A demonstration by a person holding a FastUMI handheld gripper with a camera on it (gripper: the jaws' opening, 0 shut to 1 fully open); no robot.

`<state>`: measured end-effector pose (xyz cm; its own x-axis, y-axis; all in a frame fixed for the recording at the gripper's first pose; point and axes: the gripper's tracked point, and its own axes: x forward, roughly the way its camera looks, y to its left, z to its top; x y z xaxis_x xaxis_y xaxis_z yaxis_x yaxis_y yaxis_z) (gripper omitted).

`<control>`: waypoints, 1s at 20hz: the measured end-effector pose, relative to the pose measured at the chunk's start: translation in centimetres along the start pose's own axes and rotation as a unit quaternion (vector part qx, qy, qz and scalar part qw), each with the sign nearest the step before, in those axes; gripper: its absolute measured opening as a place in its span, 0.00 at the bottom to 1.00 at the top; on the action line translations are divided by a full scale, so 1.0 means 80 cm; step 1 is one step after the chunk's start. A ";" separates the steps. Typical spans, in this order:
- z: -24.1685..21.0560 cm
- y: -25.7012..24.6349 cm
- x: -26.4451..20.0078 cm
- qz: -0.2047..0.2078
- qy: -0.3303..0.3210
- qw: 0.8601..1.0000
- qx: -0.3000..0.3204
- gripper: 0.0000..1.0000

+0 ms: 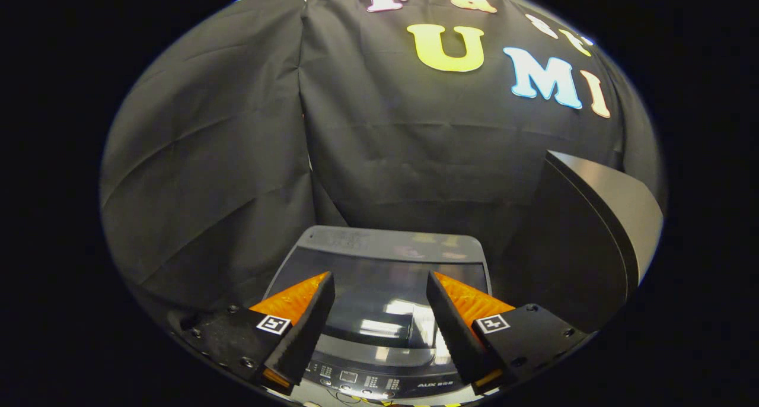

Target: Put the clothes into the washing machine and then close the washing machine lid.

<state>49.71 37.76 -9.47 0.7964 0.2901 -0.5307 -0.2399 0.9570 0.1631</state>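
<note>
Nearest the lens: two fingers [296,330] of the gripper [379,279], spread wide apart, nothing between them, tips touching nothing. Each finger tapering to a point forward, with a small square marker tag on its base block and screw heads showing beside it. Held level and roughly centred over the washing machine [379,312], pointed forward and tilted somewhat downward, so that the machine's top is seen from above and from the front.

Directly under and between the fingers: the washing machine lid [379,288], dark and glassy, lying flat and closed over the tub, with bright reflections of overhead lights on its pane. Grey rear panel of the machine [388,242] just beyond the fingertips. Control panel [367,382] with rows of small buttons and a little display at the machine's front edge, below the finger bases, closest to the camera.

No way to tell from this view whether any clothes lie inside; lid pane too dark and reflective to see through.

Beyond the machine: creased black cloth wall [237,158] of the booth, a seam running down it to the left of the machine. Off to the right, beyond the right finger, a dark slanted panel with a pale edge [616,211], standing apart from the machine.
</note>
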 end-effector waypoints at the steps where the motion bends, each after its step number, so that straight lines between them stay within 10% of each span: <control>1: -0.006 -0.001 -0.005 0.001 0.003 1.000 0.001 0.97; 9: 0.014 0.001 -0.134 0.022 -0.100 0.994 -0.046 0.97; 20: 0.011 -0.218 -0.378 -0.117 -0.241 0.963 0.029 0.97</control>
<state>30.29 12.29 4.45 0.9934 0.0184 -0.1137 -0.0023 0.9902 0.1395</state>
